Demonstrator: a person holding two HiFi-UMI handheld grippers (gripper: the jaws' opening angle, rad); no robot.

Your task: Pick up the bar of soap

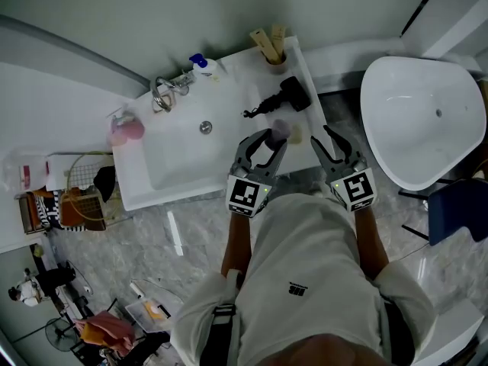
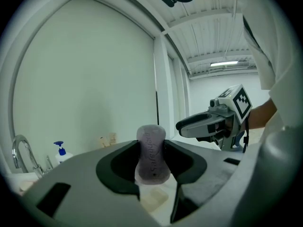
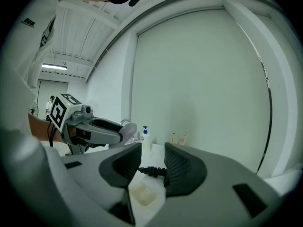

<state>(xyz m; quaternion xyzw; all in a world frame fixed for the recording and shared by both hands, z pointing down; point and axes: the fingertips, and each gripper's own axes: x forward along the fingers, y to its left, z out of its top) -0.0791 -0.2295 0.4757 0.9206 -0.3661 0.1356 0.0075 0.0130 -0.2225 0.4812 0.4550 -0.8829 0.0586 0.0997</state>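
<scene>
While the left gripper [image 2: 151,148] is clamped on the bar of soap [image 2: 151,161], the right gripper [image 3: 152,157] hangs beside it, spread and empty.
The bar stands on end between the left jaws, long axis upright, seemingly lifted off the soap dish [image 2: 154,200] below. Farther off lie the hair dryer [image 1: 284,97] and the sink [image 1: 179,162].

Embossed brand lettering, reading "Safeguard", runs lengthwise down the face of the bar of soap [image 2: 151,159], which is clamped between the left tongs [image 2: 151,145].
</scene>
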